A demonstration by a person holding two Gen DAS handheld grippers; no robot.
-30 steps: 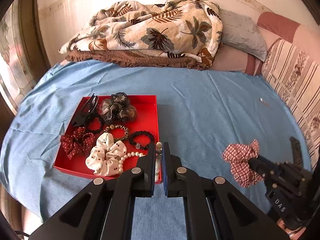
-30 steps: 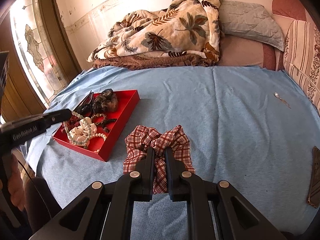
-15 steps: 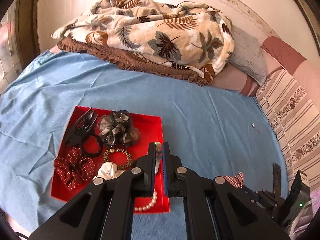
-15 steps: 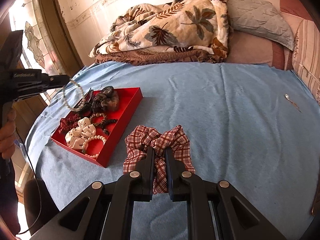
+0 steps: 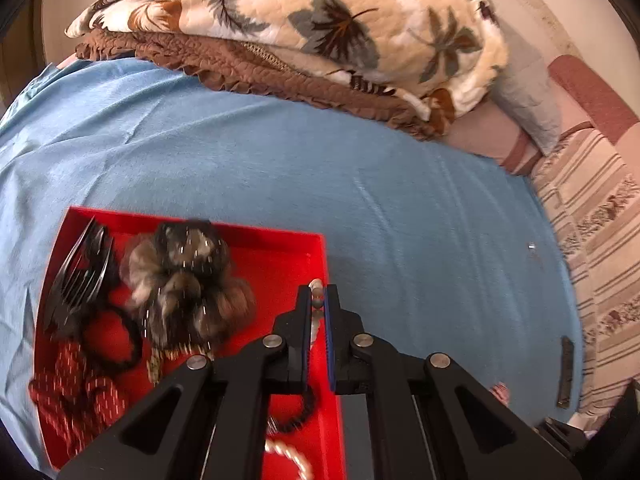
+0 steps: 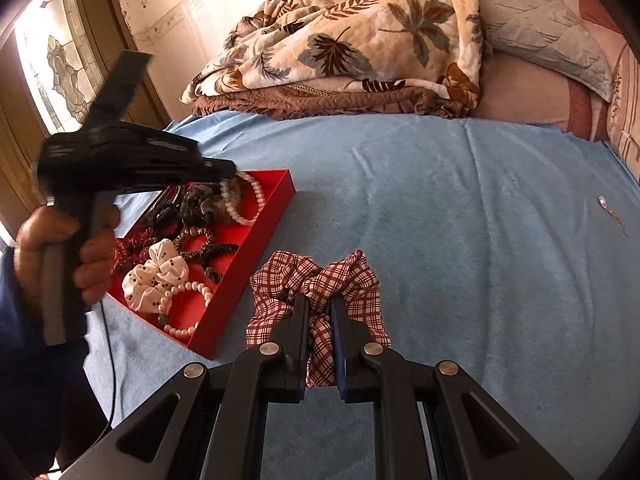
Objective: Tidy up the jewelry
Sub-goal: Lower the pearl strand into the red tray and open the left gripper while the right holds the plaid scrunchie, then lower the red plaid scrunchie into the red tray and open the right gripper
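Note:
A red tray [image 6: 244, 256] lies on the blue bed sheet, holding several scrunchies, hair ties, a black claw clip [image 5: 76, 276] and a pearl bracelet [image 6: 182, 308]. My left gripper [image 5: 318, 300] is shut on a pearl bracelet [image 6: 242, 200] and holds it hanging above the tray's far part; the gripper shows in the right wrist view [image 6: 224, 170]. My right gripper [image 6: 319, 304] is shut on a red checked scrunchie [image 6: 316, 276], held over the sheet just right of the tray.
A folded leaf-print quilt [image 6: 352, 44] and pillows [image 6: 548, 28] lie at the bed's head. A small earring [image 6: 604, 202] lies on the sheet at far right. A dark flat object [image 5: 566, 376] lies near the striped cushion [image 5: 600, 248].
My left gripper has lifted the pearl bracelet from the tray's near edge and carried it up and forward over the tray. My right gripper stays still with the checked scrunchie.

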